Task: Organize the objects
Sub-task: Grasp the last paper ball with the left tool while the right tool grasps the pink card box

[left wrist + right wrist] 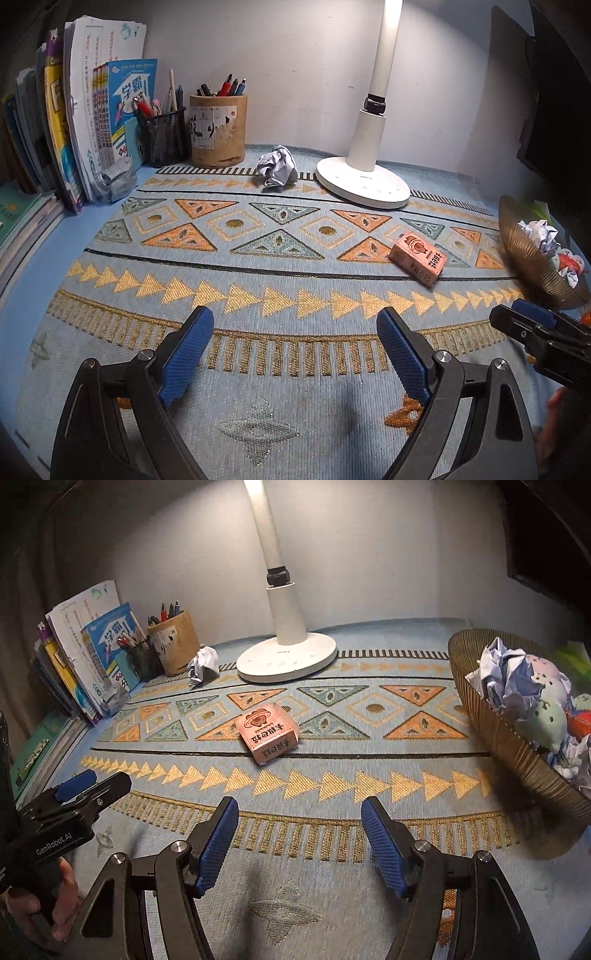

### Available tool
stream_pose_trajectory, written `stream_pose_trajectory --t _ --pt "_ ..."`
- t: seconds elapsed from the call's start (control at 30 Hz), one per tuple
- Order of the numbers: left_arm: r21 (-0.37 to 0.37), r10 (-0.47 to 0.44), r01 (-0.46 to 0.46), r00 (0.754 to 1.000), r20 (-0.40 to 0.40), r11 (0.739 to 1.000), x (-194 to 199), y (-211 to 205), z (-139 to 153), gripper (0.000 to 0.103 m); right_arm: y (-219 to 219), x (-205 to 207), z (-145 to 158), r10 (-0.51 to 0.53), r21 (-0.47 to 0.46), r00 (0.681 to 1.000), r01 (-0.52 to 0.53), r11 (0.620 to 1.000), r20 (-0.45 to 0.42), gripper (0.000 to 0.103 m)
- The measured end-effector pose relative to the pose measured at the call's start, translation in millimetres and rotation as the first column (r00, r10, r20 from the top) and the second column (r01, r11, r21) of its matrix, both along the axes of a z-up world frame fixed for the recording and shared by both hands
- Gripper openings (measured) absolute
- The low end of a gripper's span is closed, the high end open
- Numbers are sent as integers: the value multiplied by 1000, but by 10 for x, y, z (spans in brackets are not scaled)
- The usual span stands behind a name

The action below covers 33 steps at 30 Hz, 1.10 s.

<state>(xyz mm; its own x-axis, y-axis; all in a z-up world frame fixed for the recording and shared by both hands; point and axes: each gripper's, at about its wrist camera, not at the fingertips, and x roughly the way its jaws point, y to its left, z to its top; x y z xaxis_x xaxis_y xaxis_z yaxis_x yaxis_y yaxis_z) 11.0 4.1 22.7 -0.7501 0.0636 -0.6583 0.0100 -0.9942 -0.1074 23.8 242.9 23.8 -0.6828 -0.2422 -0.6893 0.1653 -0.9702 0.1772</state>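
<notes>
A pink carton (419, 258) (267, 731) lies flat on the patterned mat, right of centre. A crumpled paper ball (277, 168) (203, 664) rests near the lamp base, and a grey crumpled wad (116, 181) sits against the books. A ribbed brown basket (524, 251) (491, 723) at the right holds paper balls and soft toys. My left gripper (295, 314) hovers open over the mat's near part, nothing between its blue pads. My right gripper (300, 803) is open too, empty, a short way in front of the carton. Each gripper shows at the edge of the other's view.
A white desk lamp (364, 181) (286, 657) stands at the back centre. A wooden pen pot (218, 129) and a black mesh pen cup (162, 134) stand left of it. Upright books (74, 110) fill the back left corner. A hand (55, 915) grips the left tool.
</notes>
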Motion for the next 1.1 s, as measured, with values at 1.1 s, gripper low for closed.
stream_pose_trajectory --t 1.1 --pt "142 -26 1 984 174 990 -2396 -385 -60 99 -617 -1064 -148 240 141 952 -268 953 189 89"
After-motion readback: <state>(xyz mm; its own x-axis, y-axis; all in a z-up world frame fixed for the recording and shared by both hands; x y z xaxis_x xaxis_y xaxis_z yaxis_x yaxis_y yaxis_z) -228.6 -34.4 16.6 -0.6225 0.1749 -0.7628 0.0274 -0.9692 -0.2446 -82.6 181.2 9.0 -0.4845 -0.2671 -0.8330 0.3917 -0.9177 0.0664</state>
